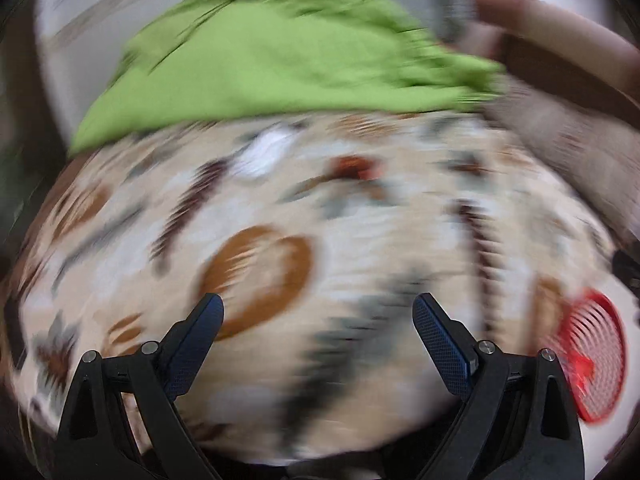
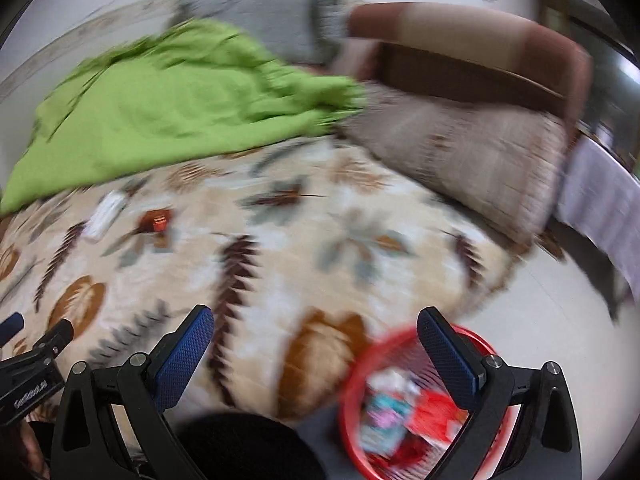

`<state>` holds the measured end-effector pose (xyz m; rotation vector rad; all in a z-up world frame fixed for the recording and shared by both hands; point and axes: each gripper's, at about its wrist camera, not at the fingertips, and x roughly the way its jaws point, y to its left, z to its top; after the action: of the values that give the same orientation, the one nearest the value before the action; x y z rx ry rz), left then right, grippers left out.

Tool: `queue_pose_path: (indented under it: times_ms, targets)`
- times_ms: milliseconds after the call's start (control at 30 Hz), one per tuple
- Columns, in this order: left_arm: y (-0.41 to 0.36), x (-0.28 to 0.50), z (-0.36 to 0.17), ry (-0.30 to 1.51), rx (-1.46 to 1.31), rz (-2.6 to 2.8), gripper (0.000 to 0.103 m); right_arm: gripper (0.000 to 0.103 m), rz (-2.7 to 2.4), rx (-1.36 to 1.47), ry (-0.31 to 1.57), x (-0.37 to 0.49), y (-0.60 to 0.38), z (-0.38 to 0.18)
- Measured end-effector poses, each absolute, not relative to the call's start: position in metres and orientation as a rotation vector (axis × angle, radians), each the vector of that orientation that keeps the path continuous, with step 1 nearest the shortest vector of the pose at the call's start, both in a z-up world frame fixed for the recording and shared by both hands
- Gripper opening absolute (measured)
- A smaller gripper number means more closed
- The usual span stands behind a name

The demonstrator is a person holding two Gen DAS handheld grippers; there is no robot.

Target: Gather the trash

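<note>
Both views are blurred by motion. A white wrapper (image 1: 262, 152) (image 2: 105, 213) and a small red-brown piece of trash (image 1: 354, 166) (image 2: 157, 220) lie on a leaf-patterned bedspread (image 1: 360, 260) (image 2: 320, 240), near a green blanket (image 1: 272, 64) (image 2: 160, 100). A red mesh basket (image 2: 356, 384) holding several wrappers stands beside the bed; its rim shows in the left wrist view (image 1: 596, 356). My left gripper (image 1: 318, 310) is open and empty above the bedspread. My right gripper (image 2: 316, 322) is open and empty, above the bed edge and the basket.
A beige pillow (image 2: 472, 152) and a grey pillow (image 2: 264, 20) lie at the head of the bed against a brown headboard (image 2: 480, 40). White floor (image 2: 552, 312) lies right of the bed. The left gripper's body shows at the right wrist view's left edge (image 2: 28, 368).
</note>
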<state>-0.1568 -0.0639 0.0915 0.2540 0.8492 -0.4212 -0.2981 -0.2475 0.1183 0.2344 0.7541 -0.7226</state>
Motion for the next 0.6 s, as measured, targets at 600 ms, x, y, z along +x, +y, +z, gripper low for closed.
queue_pose_path:
  times_ms: [600]
  targets:
    - [-0.007, -0.007, 0.014, 0.985, 0.184, -0.195, 0.095, 0.103, -0.498, 0.293, 0.972, -0.074, -0.246, -0.015]
